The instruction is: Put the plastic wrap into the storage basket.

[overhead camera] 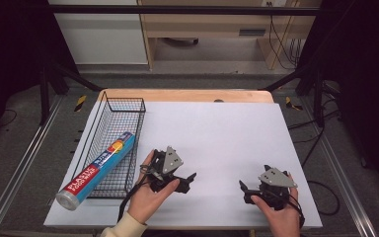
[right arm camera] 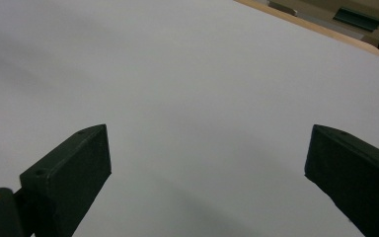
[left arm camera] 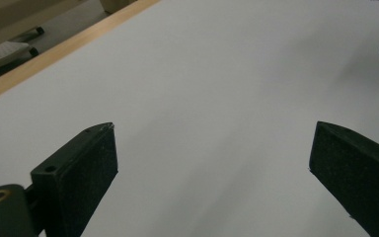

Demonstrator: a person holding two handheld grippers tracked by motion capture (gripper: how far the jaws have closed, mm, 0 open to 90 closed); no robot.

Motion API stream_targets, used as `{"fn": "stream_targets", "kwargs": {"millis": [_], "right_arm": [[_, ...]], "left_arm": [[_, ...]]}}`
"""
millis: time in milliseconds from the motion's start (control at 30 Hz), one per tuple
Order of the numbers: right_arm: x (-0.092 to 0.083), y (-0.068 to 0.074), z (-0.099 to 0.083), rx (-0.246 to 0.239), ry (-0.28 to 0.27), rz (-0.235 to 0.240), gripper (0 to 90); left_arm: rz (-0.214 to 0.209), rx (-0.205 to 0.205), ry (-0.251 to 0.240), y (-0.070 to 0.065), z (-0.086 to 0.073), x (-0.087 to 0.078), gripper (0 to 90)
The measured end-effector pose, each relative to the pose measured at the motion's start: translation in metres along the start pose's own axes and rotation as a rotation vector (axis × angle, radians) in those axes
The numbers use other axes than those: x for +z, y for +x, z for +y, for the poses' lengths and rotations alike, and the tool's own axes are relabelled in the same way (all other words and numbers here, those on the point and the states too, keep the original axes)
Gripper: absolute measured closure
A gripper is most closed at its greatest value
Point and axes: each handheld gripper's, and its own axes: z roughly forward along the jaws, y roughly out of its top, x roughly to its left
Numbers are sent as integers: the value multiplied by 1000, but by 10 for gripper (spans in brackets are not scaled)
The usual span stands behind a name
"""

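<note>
Box lettering: "PLASTIC FOOD WRAP", white on red, along the long blue box, lower left of high view.
Other text: none legible.

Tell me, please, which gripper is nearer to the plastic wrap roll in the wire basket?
Left. The left gripper sits just right of the plastic wrap roll and basket; the right gripper is farther right across the table.

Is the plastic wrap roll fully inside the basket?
No. The plastic wrap roll lies slanted in the wire basket, its near end sticking out past the front rim.
</note>
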Motion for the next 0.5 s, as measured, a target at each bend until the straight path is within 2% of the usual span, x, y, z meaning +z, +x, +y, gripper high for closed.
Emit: {"fn": "stream_targets", "kwargs": {"millis": [100,167,233,267,333,500], "right_arm": [[0,-1,-1,3,0,-5,41],[1,-2,-1,8,2,-4,41],[2,-2,-1,12,1,1,43],[2,-3,-1,15,2,10,47],[3,-4,-1,16,-1,14,55],[2,-5,-2,28,-21,-2,62]], "left_arm": [[-7,6,39,-1,-9,12,49],[-11,-10,48,0,-16,18,51],[2,-4,60,2,-20,18,53],[6,-9,58,4,-22,17,53],[27,-37,21,7,-25,11,55],[63,-50,-10,8,-34,-1,56]]}}
